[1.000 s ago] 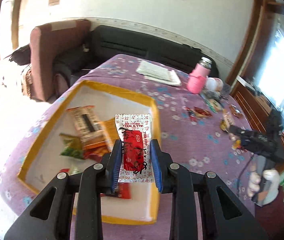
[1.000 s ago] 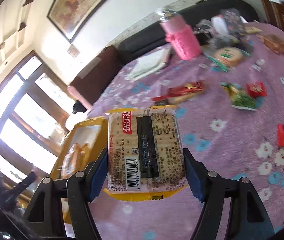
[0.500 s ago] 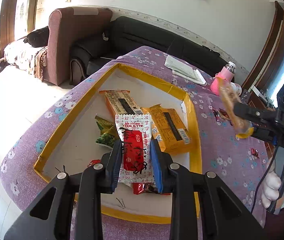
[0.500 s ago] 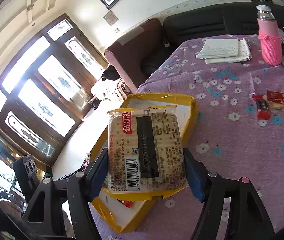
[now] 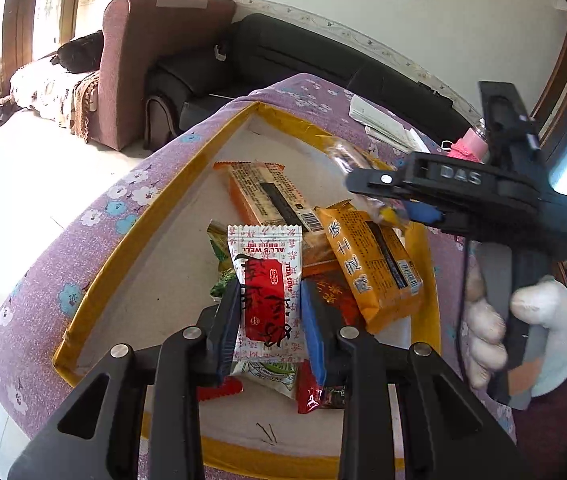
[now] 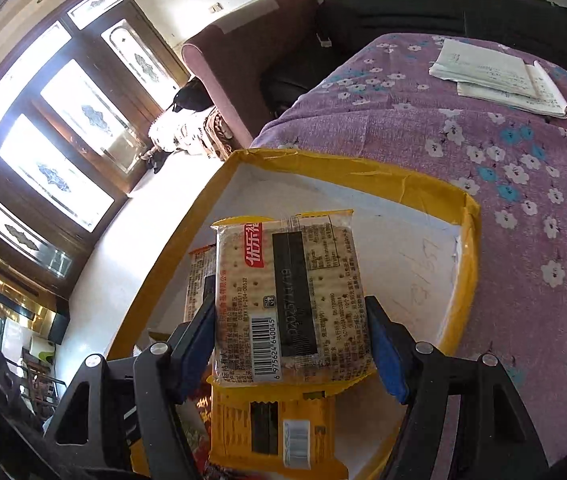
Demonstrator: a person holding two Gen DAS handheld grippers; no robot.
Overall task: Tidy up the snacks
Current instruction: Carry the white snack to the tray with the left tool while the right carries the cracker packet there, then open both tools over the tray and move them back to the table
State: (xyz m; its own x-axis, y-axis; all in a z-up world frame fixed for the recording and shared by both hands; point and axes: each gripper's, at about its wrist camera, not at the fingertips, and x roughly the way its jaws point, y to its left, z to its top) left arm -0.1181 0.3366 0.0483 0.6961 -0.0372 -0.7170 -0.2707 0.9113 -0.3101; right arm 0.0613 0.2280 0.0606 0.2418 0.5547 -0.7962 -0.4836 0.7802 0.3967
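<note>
Over the yellow-rimmed box (image 5: 131,236) on the purple tablecloth (image 6: 523,168), left gripper (image 5: 270,312) clamps a red-and-white snack packet (image 5: 267,280), right gripper (image 6: 289,336) clamps a cracker pack (image 6: 287,300); both poised above the snacks inside, likely for dropping in.

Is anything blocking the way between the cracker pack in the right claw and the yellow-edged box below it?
Nothing visible blocks it. The right claw holds the cracker pack over the open box. Below lies an orange-yellow pack, and bare box floor shows to its right, so there is room.
</note>
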